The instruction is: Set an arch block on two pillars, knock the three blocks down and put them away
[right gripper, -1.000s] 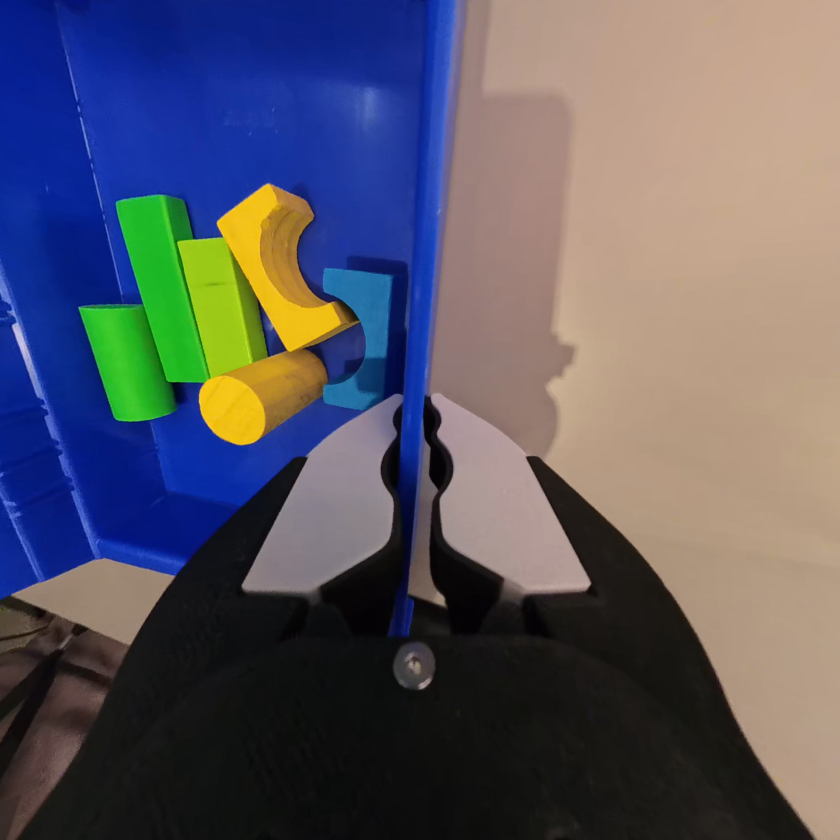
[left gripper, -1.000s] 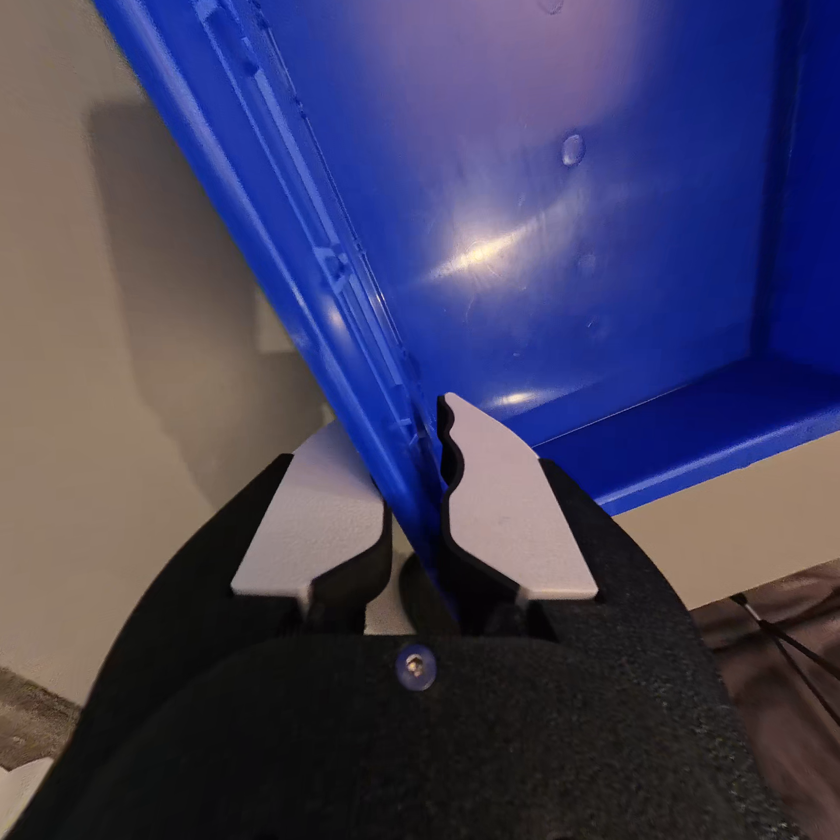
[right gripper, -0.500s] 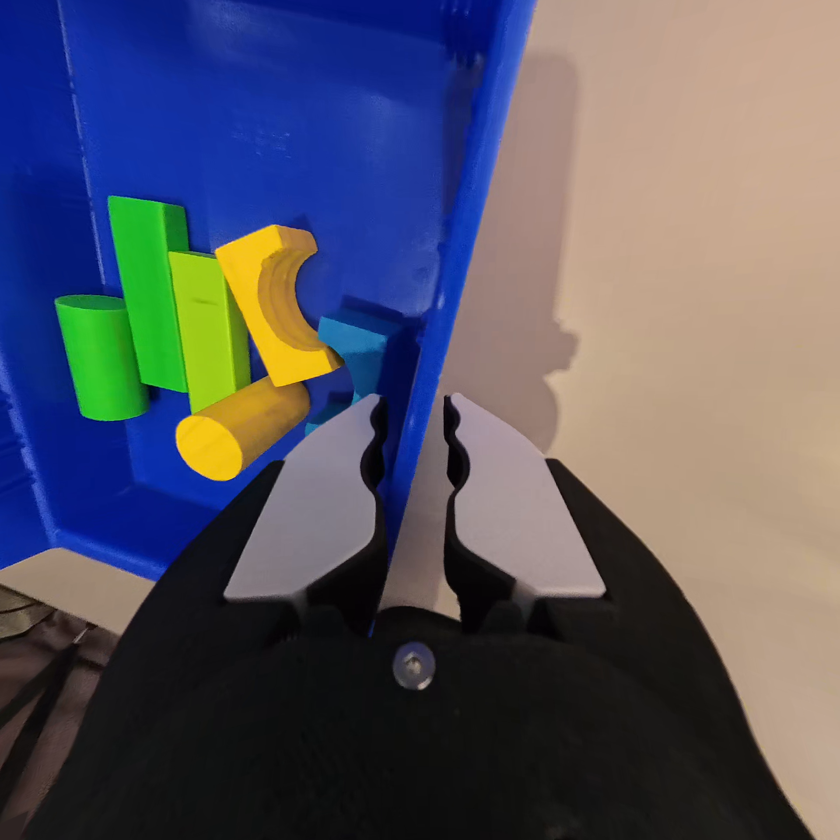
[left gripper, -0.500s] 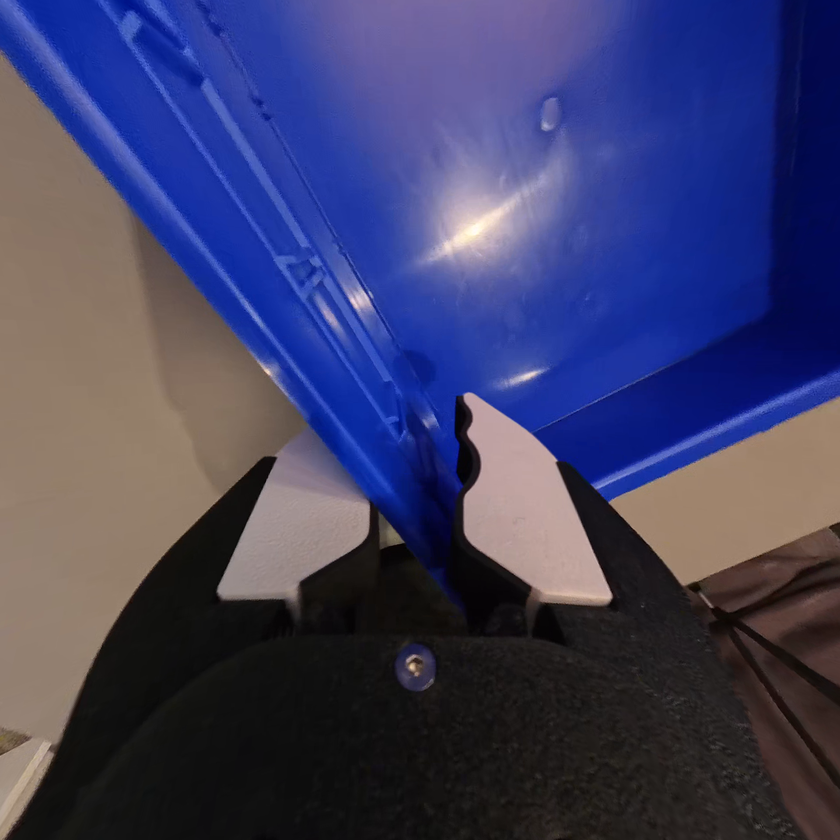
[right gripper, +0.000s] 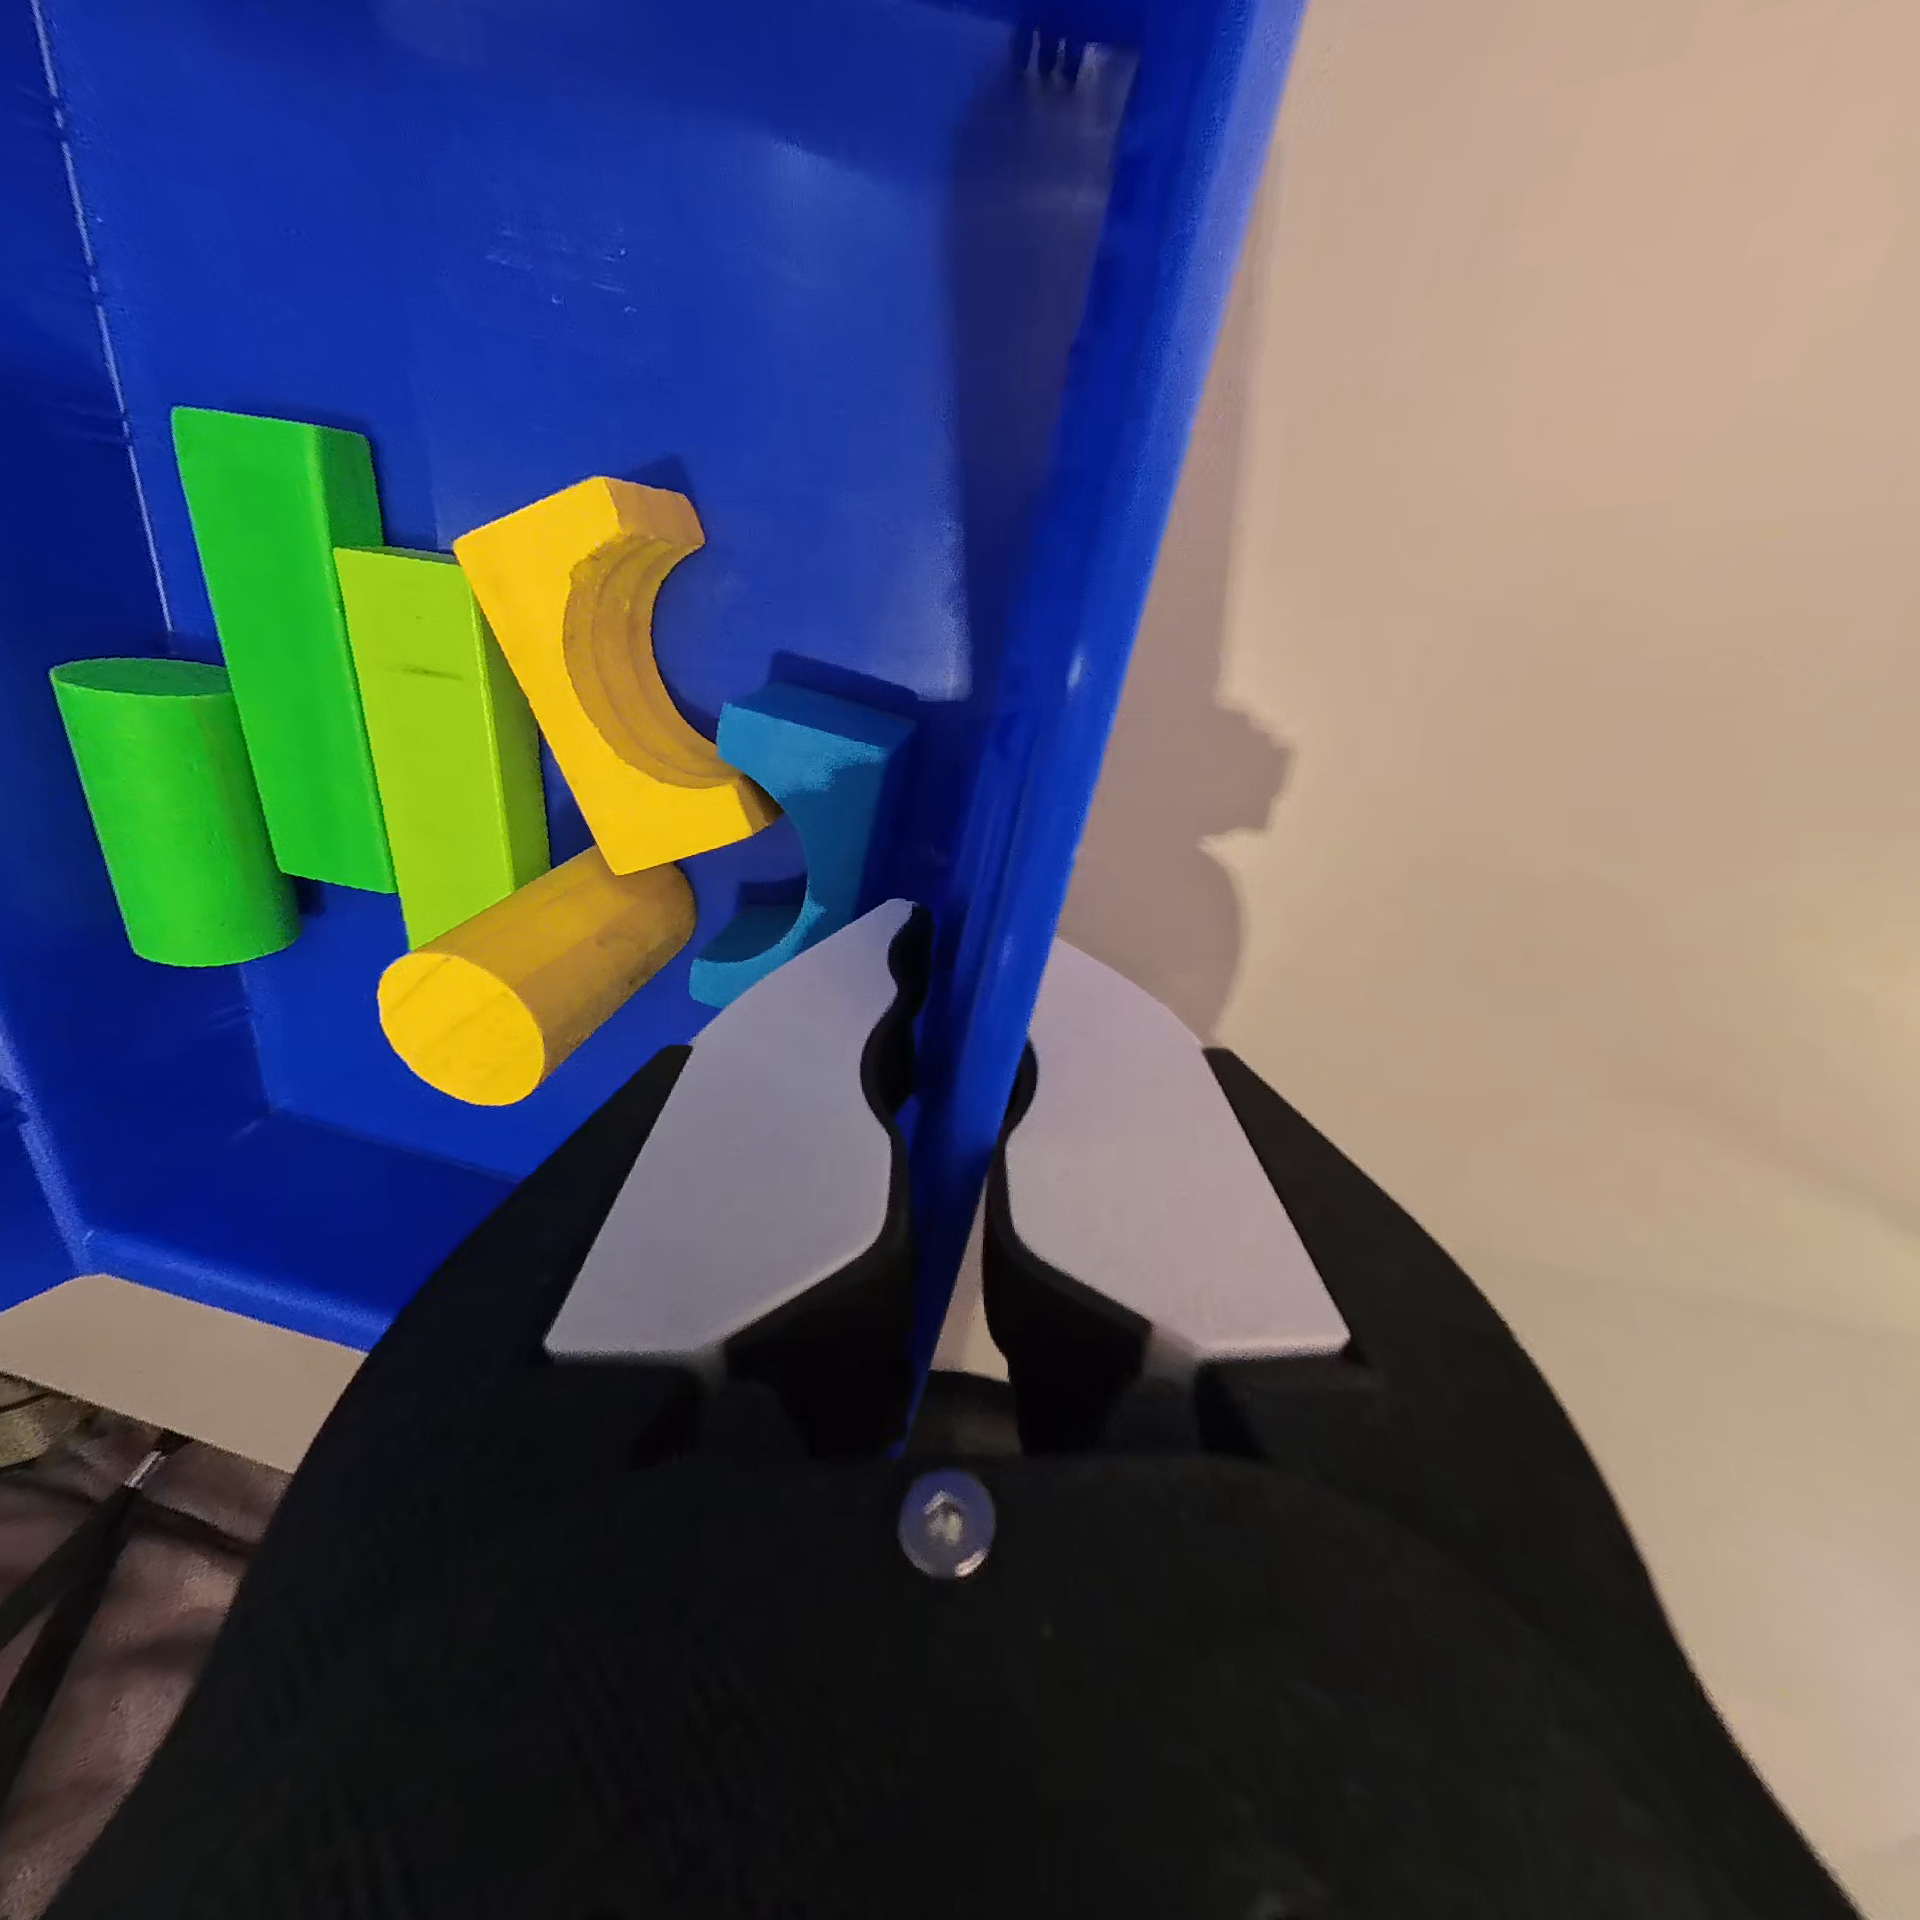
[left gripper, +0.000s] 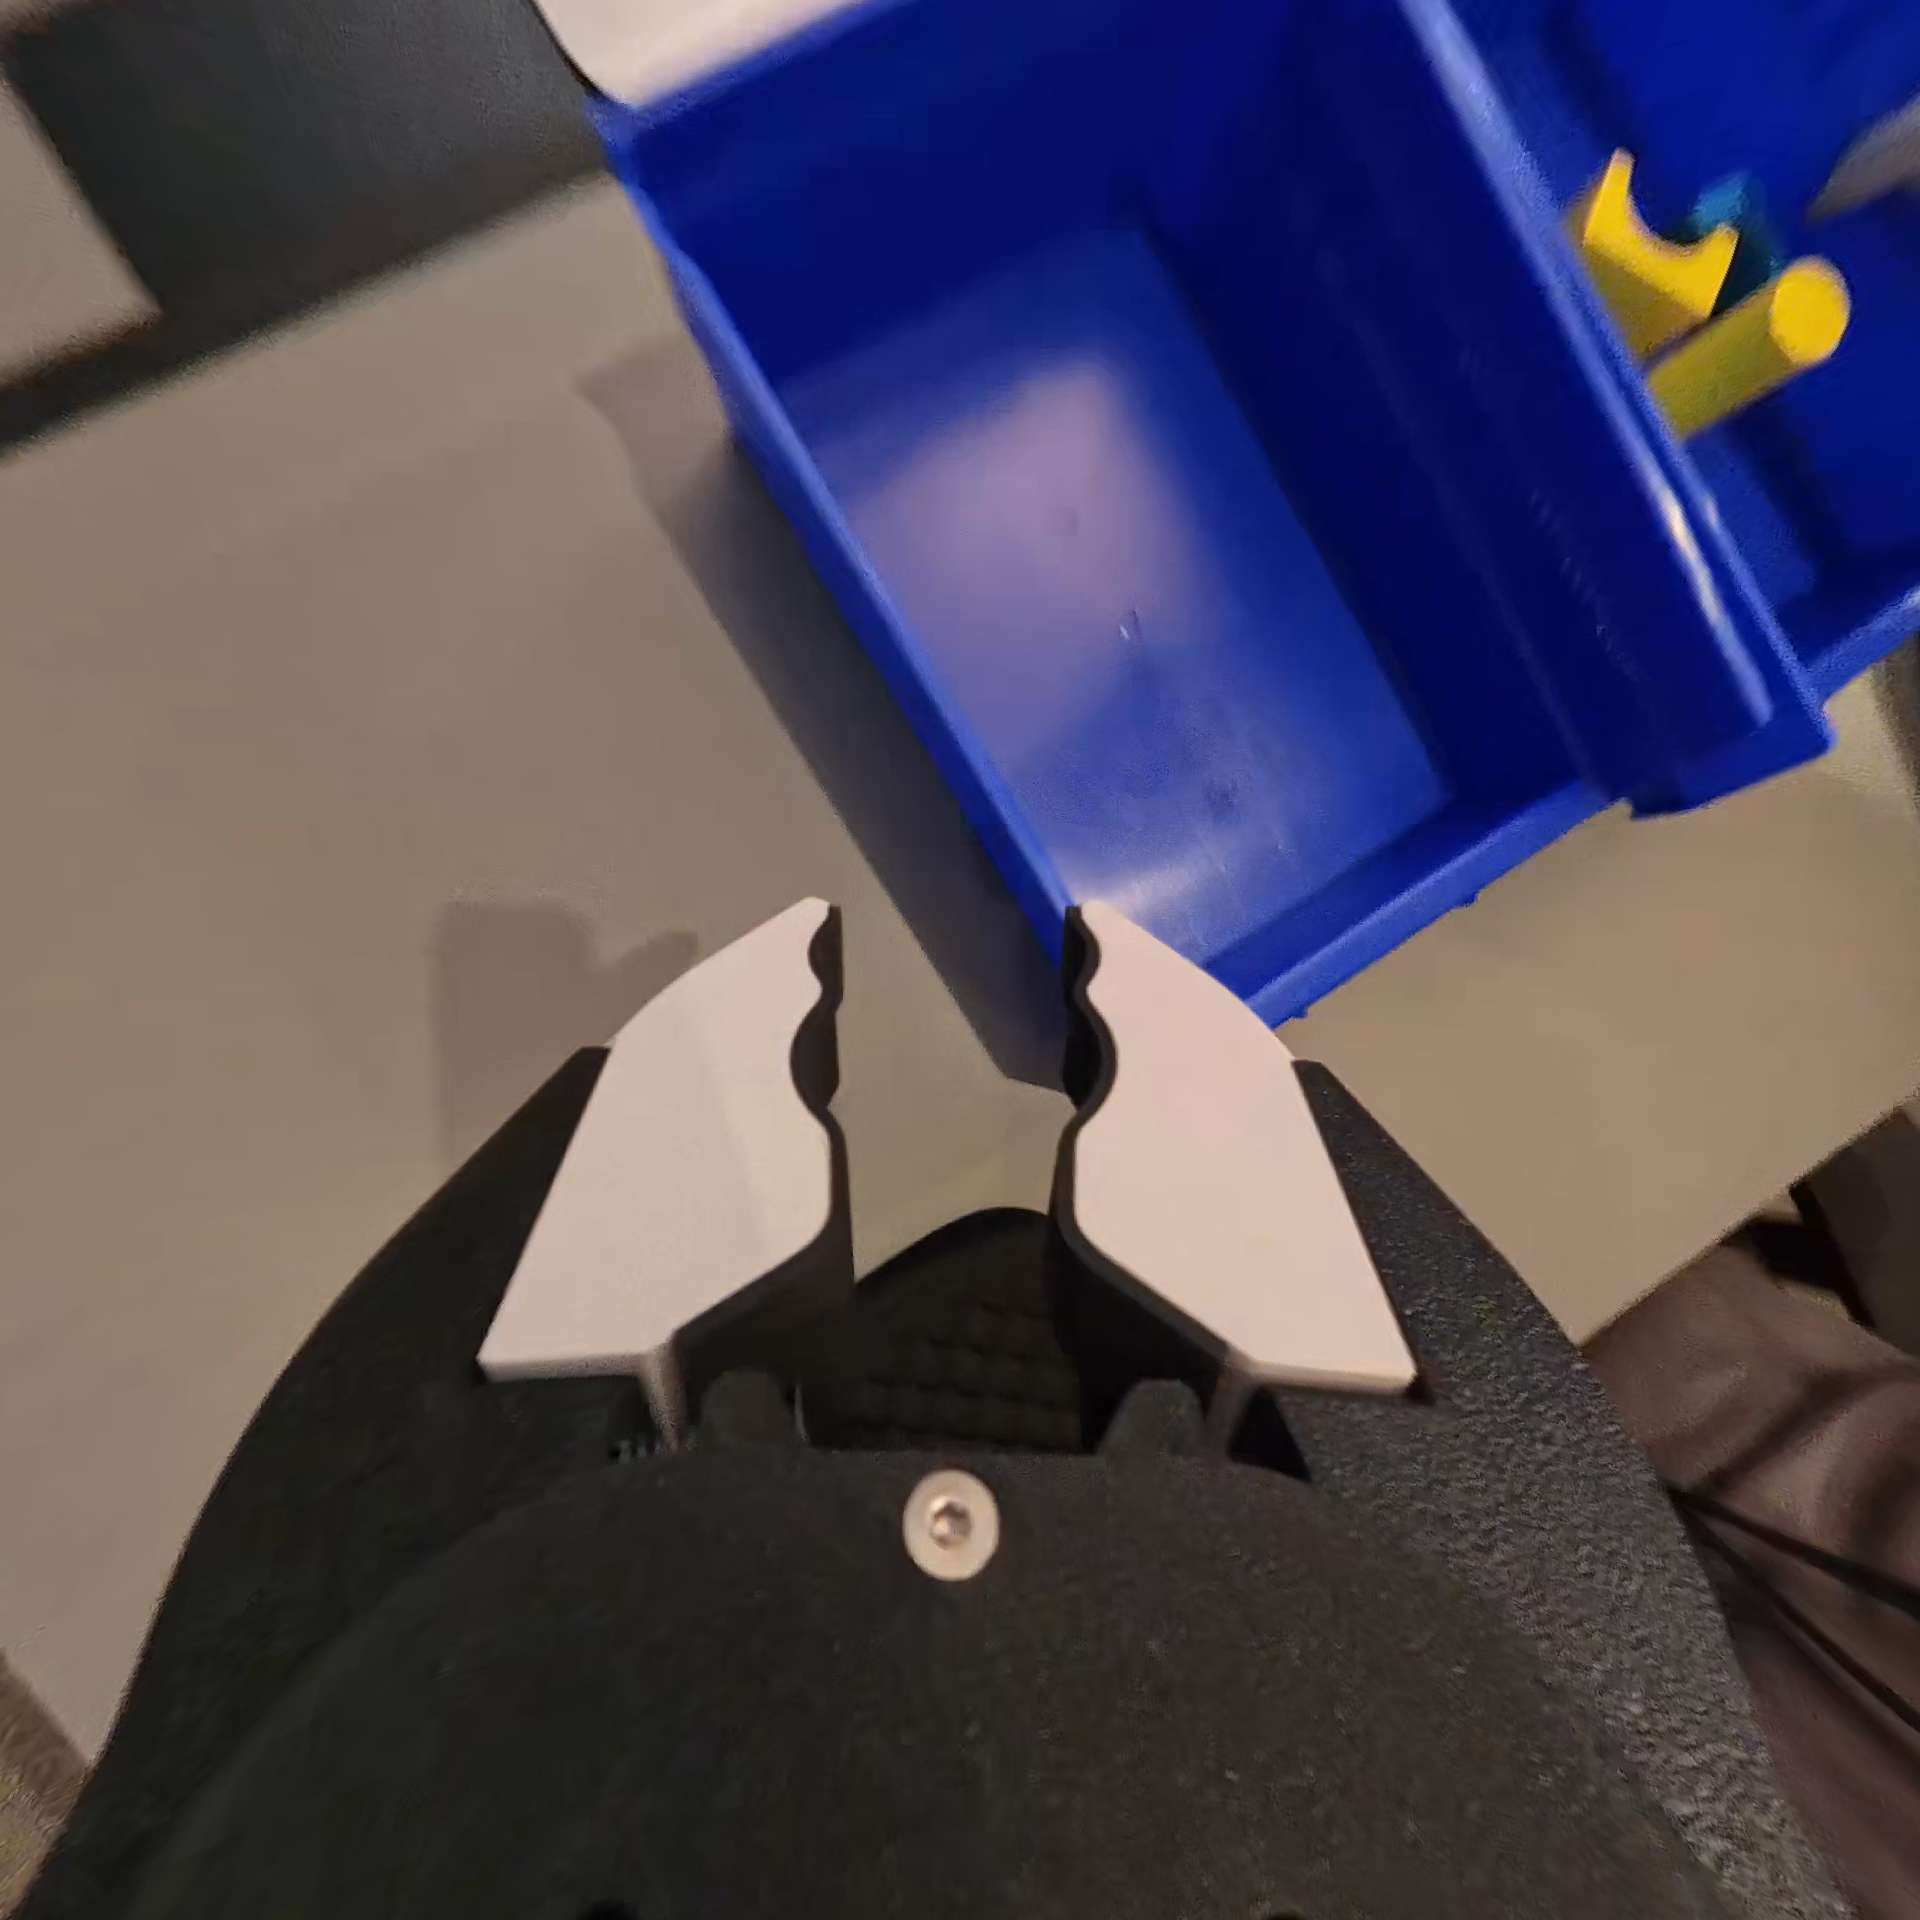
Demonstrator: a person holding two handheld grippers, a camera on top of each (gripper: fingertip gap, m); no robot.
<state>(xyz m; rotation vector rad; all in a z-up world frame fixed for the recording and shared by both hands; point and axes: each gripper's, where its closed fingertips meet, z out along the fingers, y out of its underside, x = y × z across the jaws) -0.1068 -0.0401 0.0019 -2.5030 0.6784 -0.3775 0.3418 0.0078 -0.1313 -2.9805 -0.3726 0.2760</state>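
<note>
the blocks lie inside the blue bin (right gripper: 644,260), in its right-hand compartment: a yellow arch block (right gripper: 582,665), a yellow cylinder (right gripper: 520,987) just below it, a blue arch block (right gripper: 821,769) against the side wall, two green rectangular blocks (right gripper: 275,644) side by side, and a green cylinder (right gripper: 166,810) at the far left. none stands on another as a pillar-and-arch, so the building and knocking down look finished, and the putting away looks done too; no block shows on the beige table (left gripper: 312,727) in either view.

the right gripper (right gripper: 961,987) straddles the bin's right wall, one finger inside and one outside. its jaws sit close on either side of the wall, but with a sliver of gap visible on the outer side; whether it truly clamps the wall cannot be told.

the left gripper (left gripper: 948,914) is clear of the bin, jaws spread apart with nothing between them, its tips just beside the near corner of the empty left compartment (left gripper: 1091,582).

what seems left is only for the right gripper to come away from the bin.
</note>
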